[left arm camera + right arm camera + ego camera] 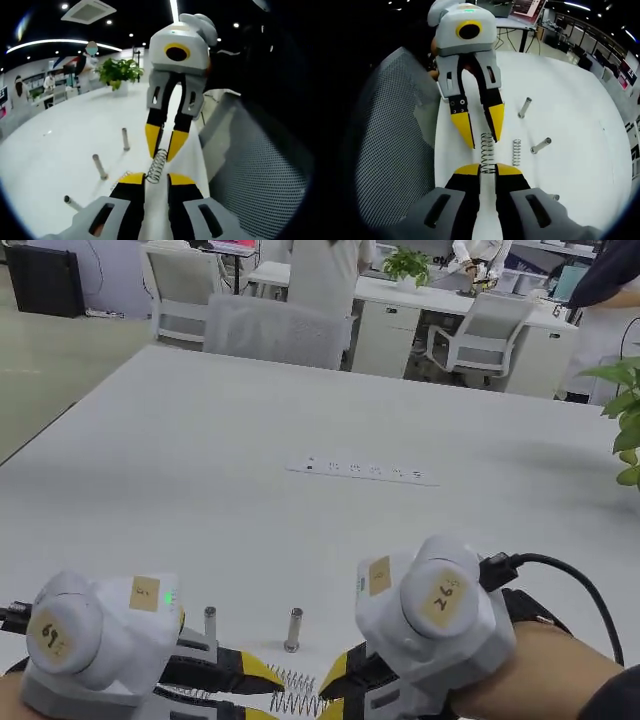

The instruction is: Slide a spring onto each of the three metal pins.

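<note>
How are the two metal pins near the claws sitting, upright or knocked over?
Upright: the left pin and the right pin stand on end on the table, both bare.

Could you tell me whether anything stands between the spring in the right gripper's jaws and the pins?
A second spring lies on the table between the held spring and the nearer pin; the way to the farther pin looks bare.

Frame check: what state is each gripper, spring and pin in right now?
Right gripper: shut on one end of a spring.
Left gripper: open, jaws around that spring's other end.
Second spring: loose, lying flat on the table.
Pins: all three bare, no spring on any.
</note>
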A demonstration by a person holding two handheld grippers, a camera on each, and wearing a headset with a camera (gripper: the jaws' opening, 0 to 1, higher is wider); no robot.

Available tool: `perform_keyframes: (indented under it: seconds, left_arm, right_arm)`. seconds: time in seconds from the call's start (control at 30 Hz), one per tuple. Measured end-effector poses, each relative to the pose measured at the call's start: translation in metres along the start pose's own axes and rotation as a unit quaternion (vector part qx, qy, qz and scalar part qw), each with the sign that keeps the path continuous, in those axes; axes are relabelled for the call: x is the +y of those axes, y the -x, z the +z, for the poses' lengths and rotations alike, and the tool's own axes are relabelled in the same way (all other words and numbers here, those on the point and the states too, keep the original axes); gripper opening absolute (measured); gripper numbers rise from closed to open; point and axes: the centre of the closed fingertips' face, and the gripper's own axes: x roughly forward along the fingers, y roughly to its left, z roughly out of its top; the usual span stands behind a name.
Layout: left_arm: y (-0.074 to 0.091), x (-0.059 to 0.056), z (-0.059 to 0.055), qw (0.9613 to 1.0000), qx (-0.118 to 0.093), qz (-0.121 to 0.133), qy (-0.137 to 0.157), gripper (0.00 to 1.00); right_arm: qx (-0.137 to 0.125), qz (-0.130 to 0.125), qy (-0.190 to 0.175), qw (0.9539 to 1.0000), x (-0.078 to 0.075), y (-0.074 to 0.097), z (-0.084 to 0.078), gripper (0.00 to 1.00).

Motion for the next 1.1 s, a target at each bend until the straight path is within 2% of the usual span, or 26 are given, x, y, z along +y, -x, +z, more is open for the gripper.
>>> perform_keyframes:
  seconds: [0.43,0.57,0.73,1.1]
  left_arm:
    - [-0.002,-0.006,-0.007,0.9997,0.018,-0.013,-0.014,0.03]
    - [-0.002,-0.006,-0.005,0.9997,0.015,-0.013,-0.015,0.03]
    - [-0.002,-0.006,-0.004,0.9997,0.015,-0.013,-0.015,0.03]
    - [-0.002,-0.006,-0.004,0.9997,0.017,-0.011,-0.017,0.02]
  right_arm:
    - [0.009,0.013,0.021,0.9996,0.006,0.002,-0.001,0.08]
    - [0.002,0.017,0.018,0.9997,0.006,0.007,0.003,0.08]
    - [-0.021,0.02,0.008,0.9995,0.007,0.016,0.014,0.08]
    - [-0.035,0.013,0.022,0.999,0.01,0.019,0.032,0.07]
